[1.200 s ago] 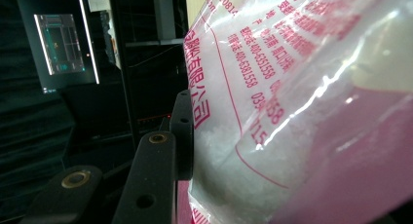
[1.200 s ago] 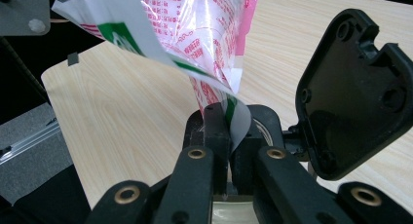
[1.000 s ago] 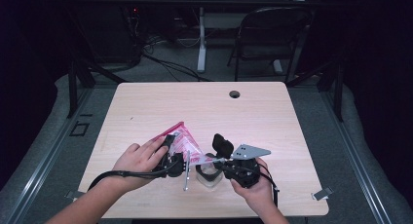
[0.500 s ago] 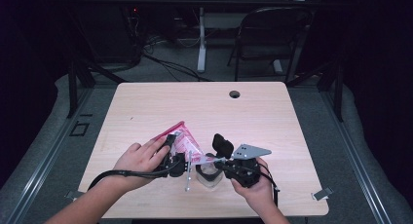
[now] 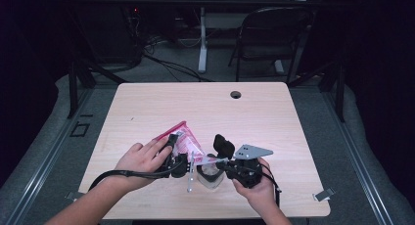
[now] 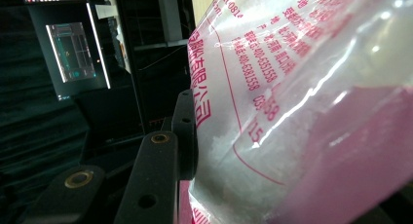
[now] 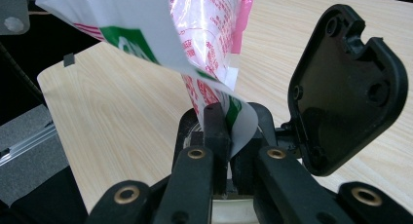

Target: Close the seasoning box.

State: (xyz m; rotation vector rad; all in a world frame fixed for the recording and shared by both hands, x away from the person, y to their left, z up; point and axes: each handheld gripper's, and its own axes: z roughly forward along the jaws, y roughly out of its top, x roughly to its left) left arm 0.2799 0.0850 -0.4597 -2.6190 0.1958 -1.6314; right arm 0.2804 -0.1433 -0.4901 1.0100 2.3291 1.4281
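- Fingers: the right gripper [image 7: 221, 136] has its two black fingers [image 7: 214, 124] pressed together on a white-and-green edge of one plastic bag [image 7: 204, 34]; the bag rises from the pinch and spreads above it.
- The left gripper [image 5: 177, 162] shows one finger [image 6: 185, 131] flat against the clear film of the bag [image 6: 302, 112]. The other finger is hidden behind the film, so whether this pair pinches the bag cannot be told.
- One bag [image 5: 180, 139] in all: clear plastic with pink edges and red print, holding a whitish powdery fill. In the high view it lies at the front of the desk [image 5: 147, 107], between the two grippers, its pink corner pointing away from the person.
- Two hands: the left hand [image 5: 142, 159] grips the left gripper, the right hand [image 5: 257, 188] grips the right gripper [image 5: 220, 161], which carries one grey three-cornered plate [image 5: 252, 151].
- One black hinged flap [image 7: 346, 83] stands open beside the right fingers.
- One round hole [image 5: 236, 94] sits near the far edge of the desk.
- One black chair [image 5: 271, 34] stands beyond the desk.
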